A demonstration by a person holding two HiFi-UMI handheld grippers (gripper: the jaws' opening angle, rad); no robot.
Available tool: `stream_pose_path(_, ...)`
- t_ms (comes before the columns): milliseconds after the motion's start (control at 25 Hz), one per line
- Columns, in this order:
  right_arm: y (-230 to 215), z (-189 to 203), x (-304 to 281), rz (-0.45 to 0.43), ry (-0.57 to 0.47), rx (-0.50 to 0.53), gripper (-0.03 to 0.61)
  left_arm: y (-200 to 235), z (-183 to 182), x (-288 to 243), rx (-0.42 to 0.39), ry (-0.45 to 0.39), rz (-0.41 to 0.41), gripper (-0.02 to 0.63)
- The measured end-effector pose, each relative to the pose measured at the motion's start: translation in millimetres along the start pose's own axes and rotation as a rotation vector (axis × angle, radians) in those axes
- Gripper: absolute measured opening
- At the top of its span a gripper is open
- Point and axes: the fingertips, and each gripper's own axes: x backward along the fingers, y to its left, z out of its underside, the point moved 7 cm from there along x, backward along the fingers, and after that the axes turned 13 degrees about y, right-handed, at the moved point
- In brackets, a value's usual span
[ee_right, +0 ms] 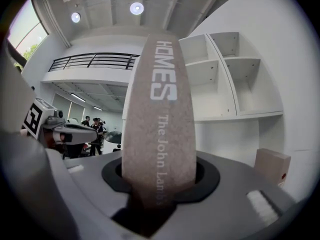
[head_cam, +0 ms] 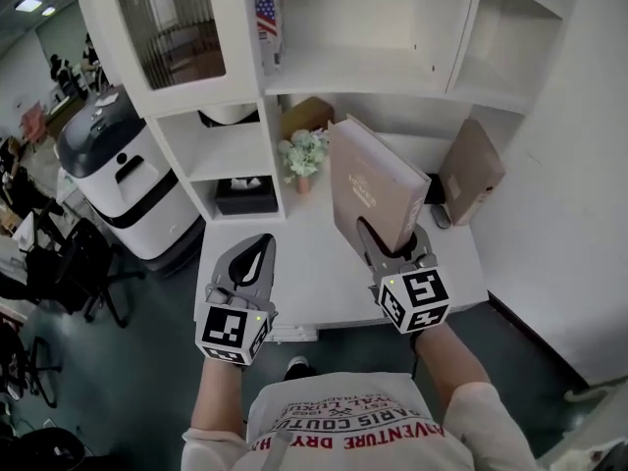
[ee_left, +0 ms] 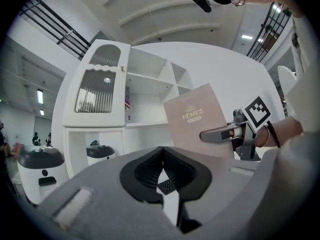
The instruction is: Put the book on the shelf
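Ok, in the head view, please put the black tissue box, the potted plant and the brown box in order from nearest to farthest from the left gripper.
From the left gripper:
1. Black tissue box, in a low compartment of the shelf, just ahead.
2. Potted plant, on the desk, ahead and to the right.
3. Brown box, leaning at the far right.

- Showing dusty taupe on the book [head_cam: 378, 180], with white lettering running down its spine.
- Showing plain white all over the shelf [head_cam: 373, 81].
- Wearing matte grey on the left gripper [head_cam: 257, 251] and the right gripper [head_cam: 392, 241], with black square markers on white at the back of each.
- Showing pale green on the plant [head_cam: 304, 153], above a pinkish pot [head_cam: 303, 183].
- Showing black on the box [head_cam: 245, 199].
- Carrying red and white stripes beside blue on the small flag [head_cam: 265, 13].
- Pairing white with dark grey bands on the machine [head_cam: 128, 180].
- Bearing red print on the white shirt [head_cam: 343, 425].
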Motion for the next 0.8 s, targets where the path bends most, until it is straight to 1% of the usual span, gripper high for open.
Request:
stream_pose_path(160,-3,-41,-26,0.075,-0.026,0.005,0.178,36,-19,-23,-0.036,-0.038,0.068,0.005)
stream_pose_path(360,-7,-104,-44,0.187,-0.051,0.063,0.178,66,-43,-44,-0.09,-0.096,0.137,0.005)
stream_pose_path(480,-5,-138,-52,0.223,-0.056,0.079,0.178,79,-56,-51,-0.097,-0.117,0.158,0.005)
stream_pose_path(640,-3,-190,-61,0.282,-0.103,0.107,0.178,93,-67,-52,-0.114,-0.147,0.186,0.005)
stream_pose_path(800,-8,-236,-79,0.295,-0.127,0.073,0.178,105,-70,-50,-0.131,-0.166,0.194,0.005)
